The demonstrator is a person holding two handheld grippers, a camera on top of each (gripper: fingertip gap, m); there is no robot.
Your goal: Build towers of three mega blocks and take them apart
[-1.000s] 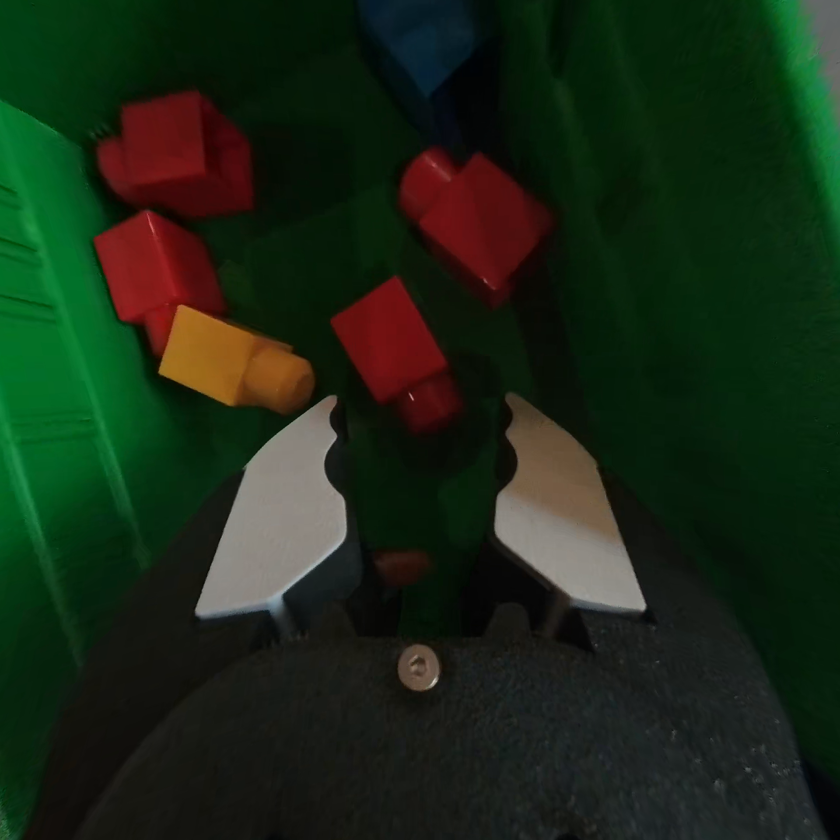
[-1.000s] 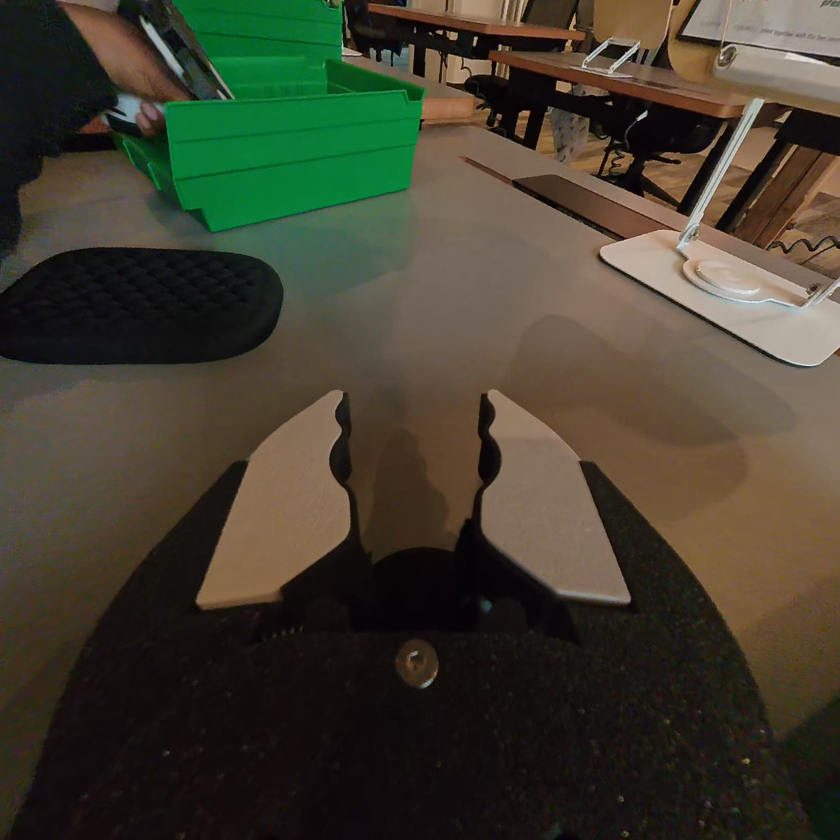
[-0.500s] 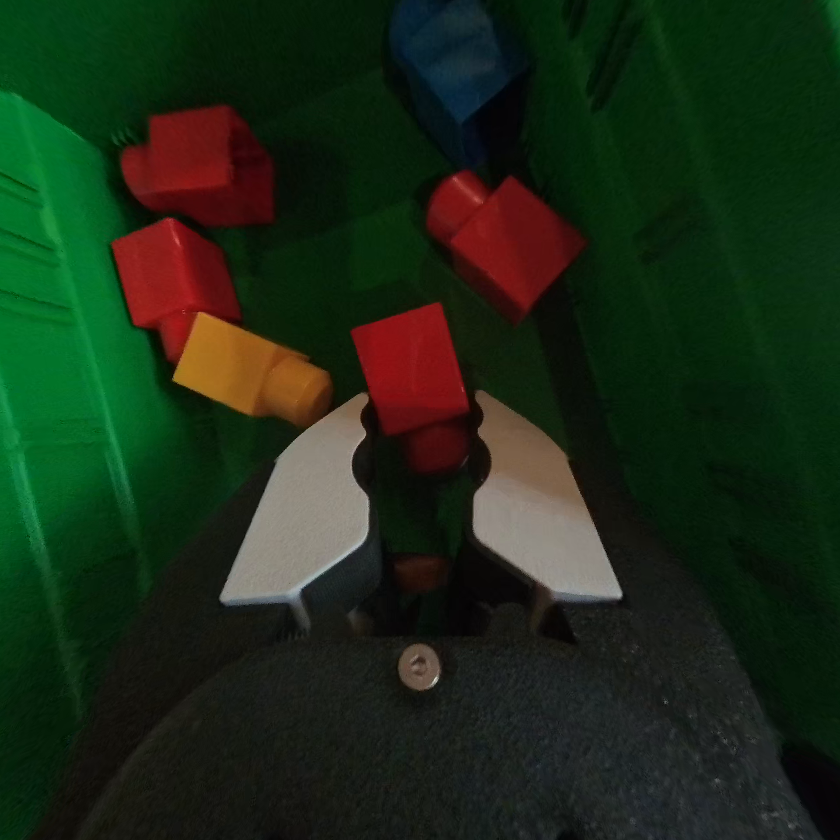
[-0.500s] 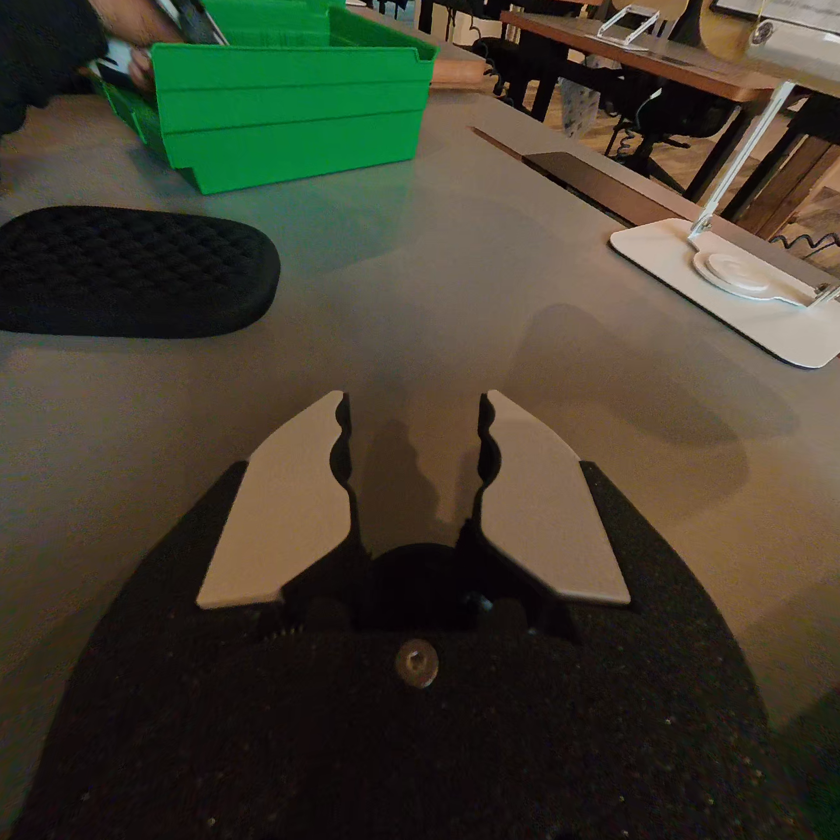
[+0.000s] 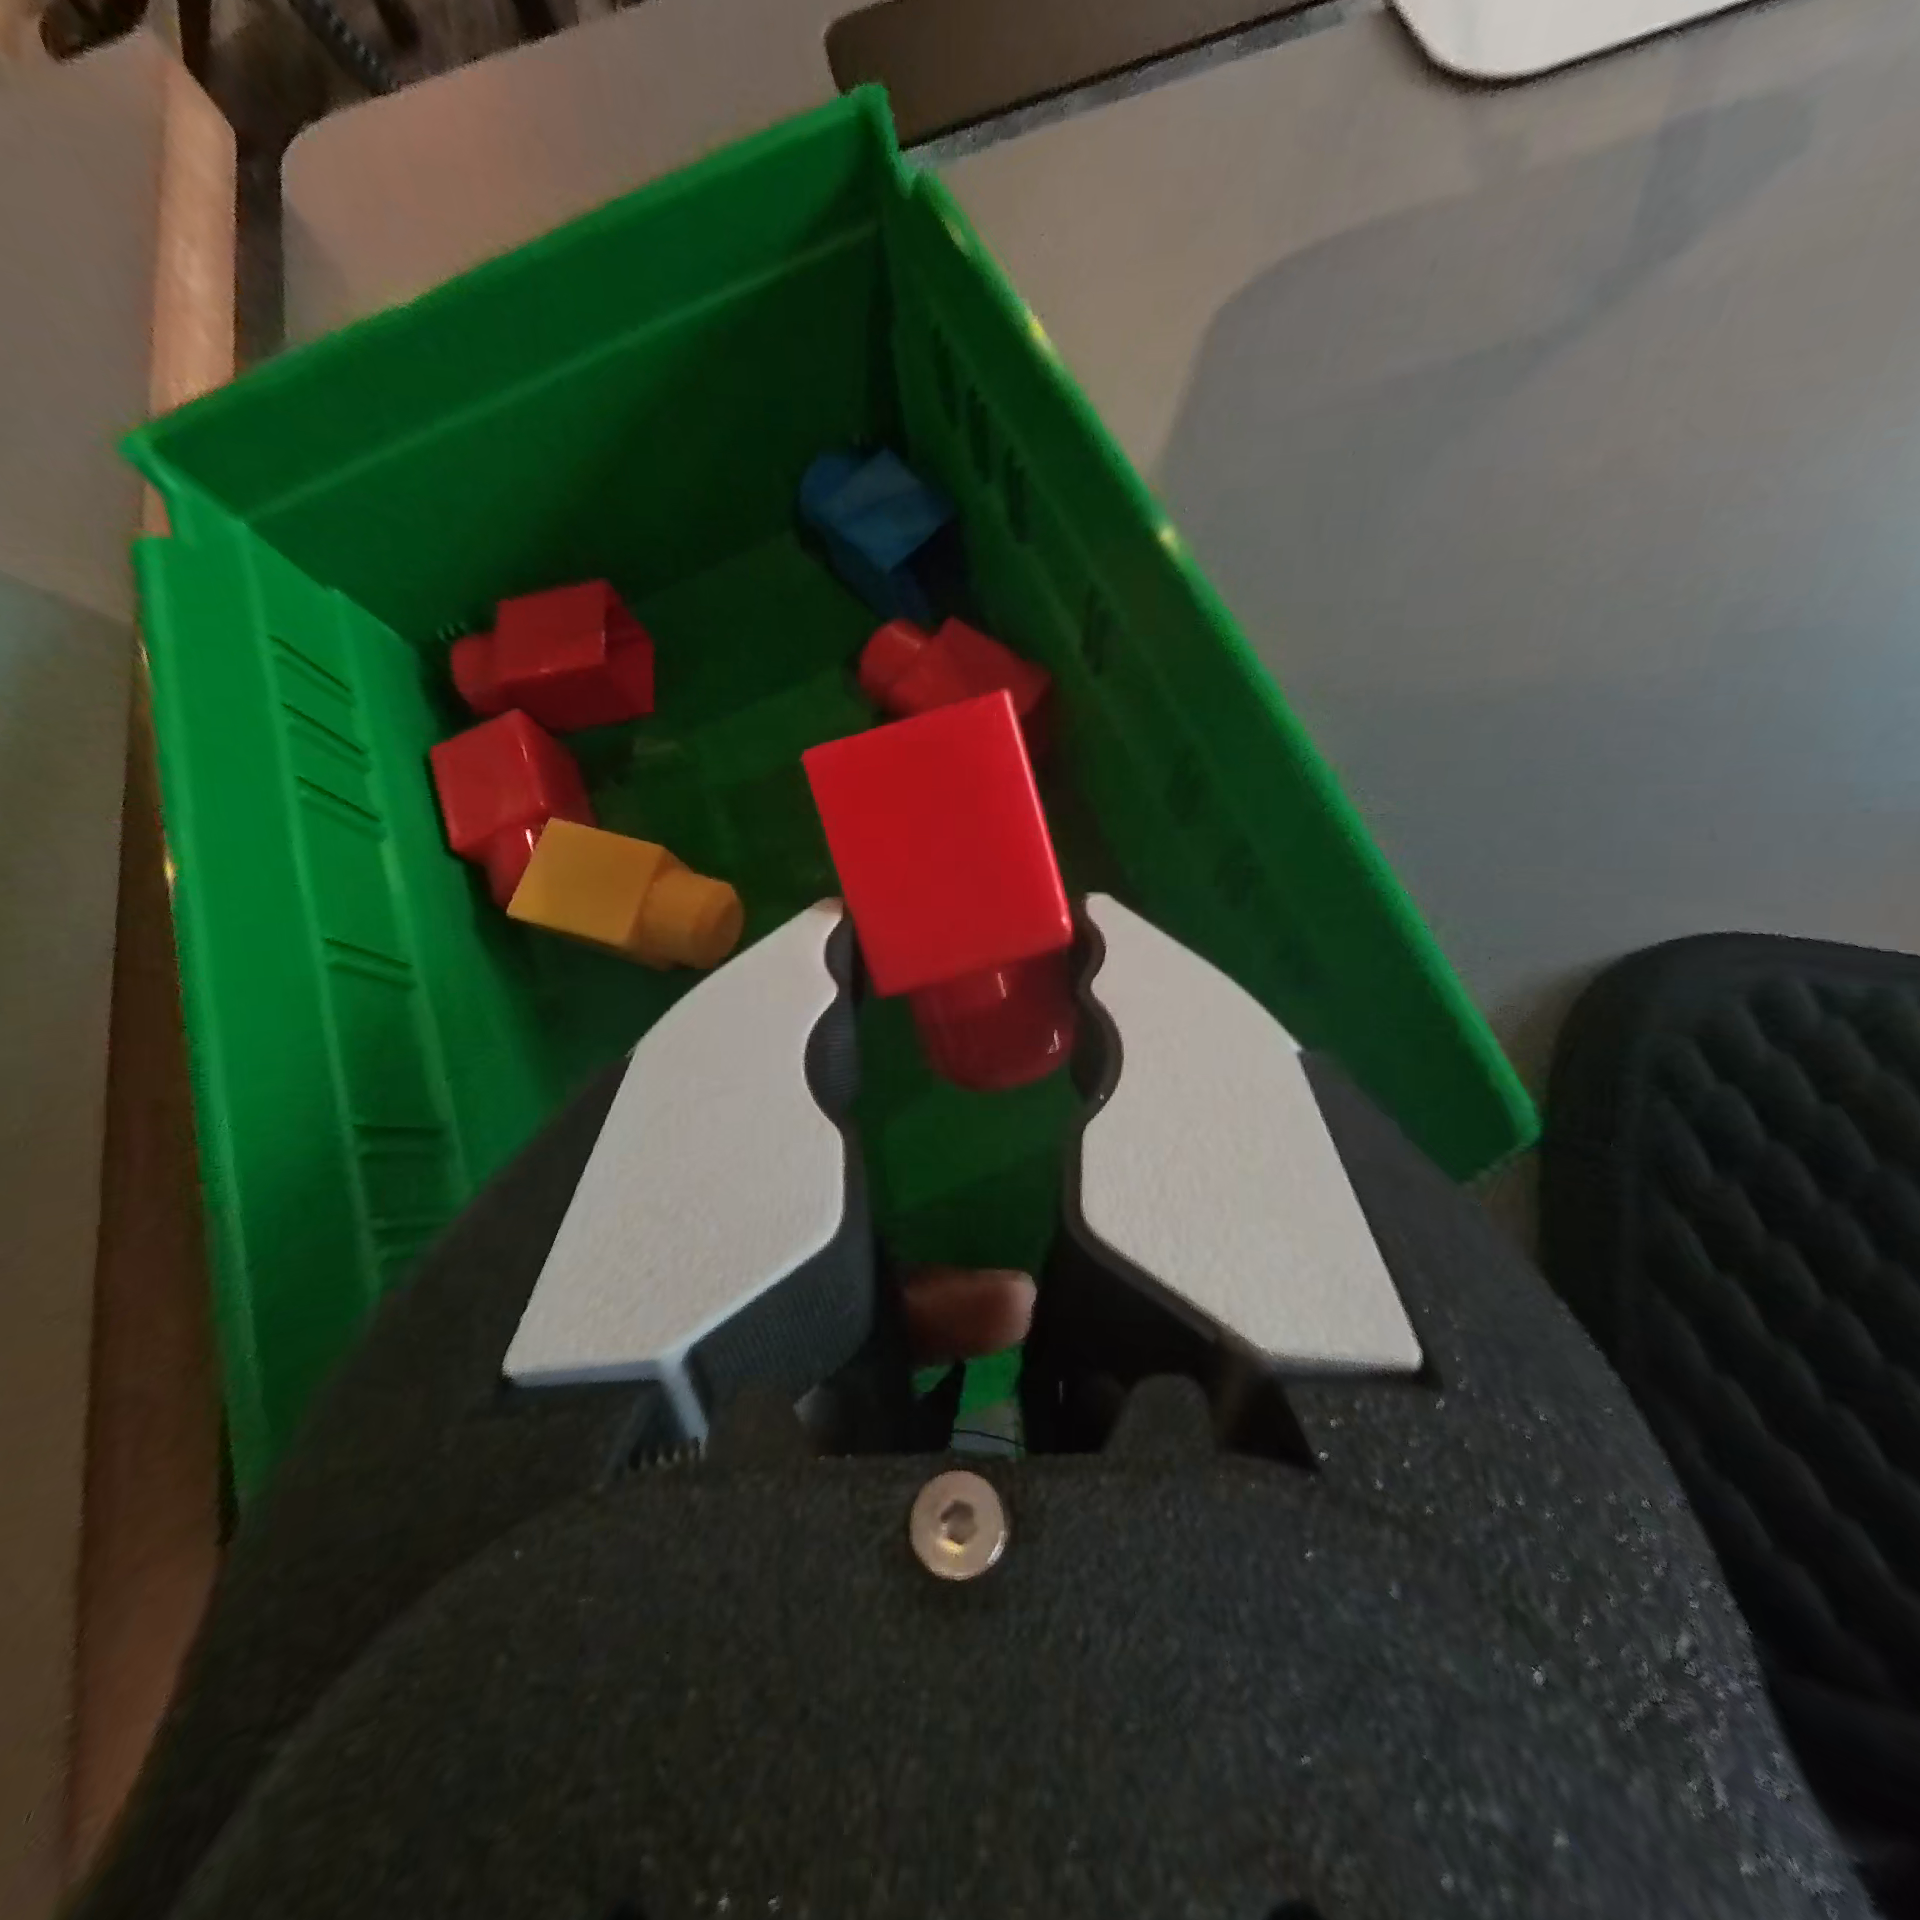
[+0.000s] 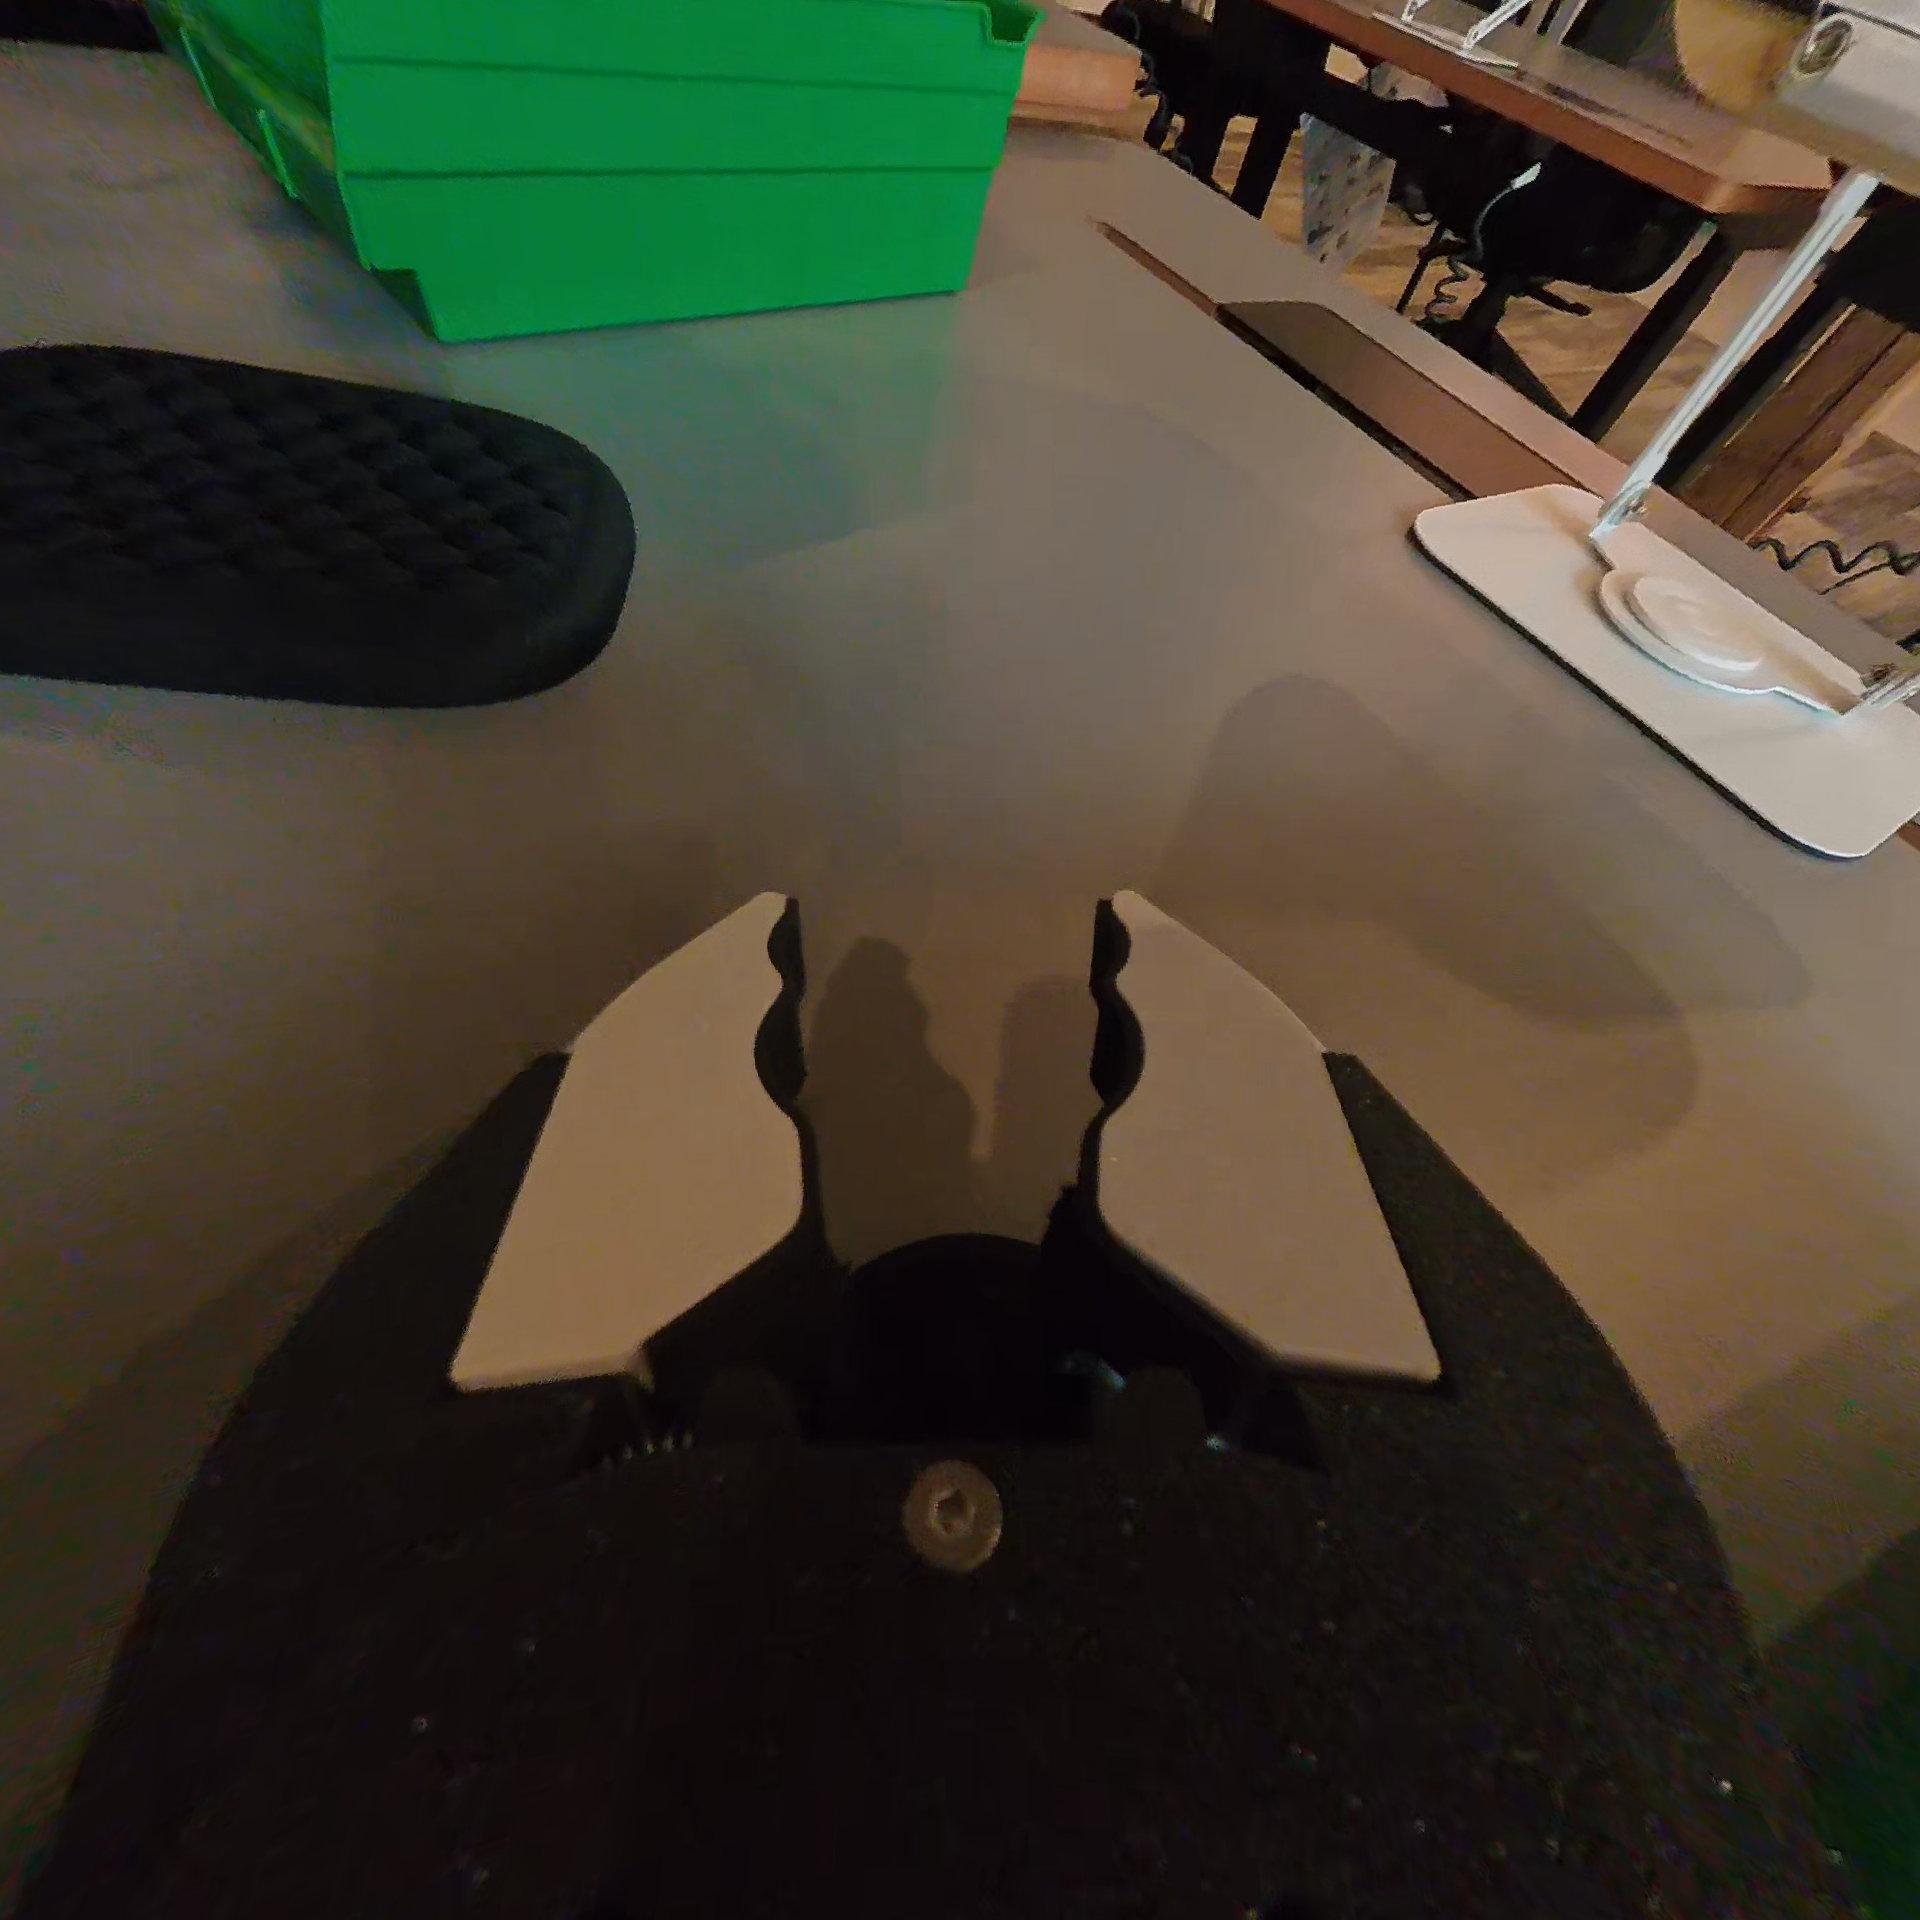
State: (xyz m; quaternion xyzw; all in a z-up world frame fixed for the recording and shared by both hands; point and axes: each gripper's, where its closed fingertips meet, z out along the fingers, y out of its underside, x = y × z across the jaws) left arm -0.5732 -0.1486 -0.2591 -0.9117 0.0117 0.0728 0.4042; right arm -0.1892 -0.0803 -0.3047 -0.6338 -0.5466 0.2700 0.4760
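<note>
Barely begun: left gripper (image 5: 961, 1023) clamps one red block (image 5: 940, 847) at frame centre above the green bin (image 5: 312, 935); right gripper (image 6: 945, 997) gapes empty over bare table (image 6: 1039, 623), lower centre; no tower shows.

bin: my left tool (image 5: 961, 935) hid near end of green bin (image 5: 312, 831) | blocks: held red block (image 5: 940, 842) covered part of another red block (image 5: 951, 665) | pad: black pad (image 6: 281, 530) cut off at left edge

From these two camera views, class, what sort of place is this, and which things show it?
Probably an office or lab workroom: a grey worktable bearing a green storage bin, more desks with an office chair behind, and a white stand base.
</note>
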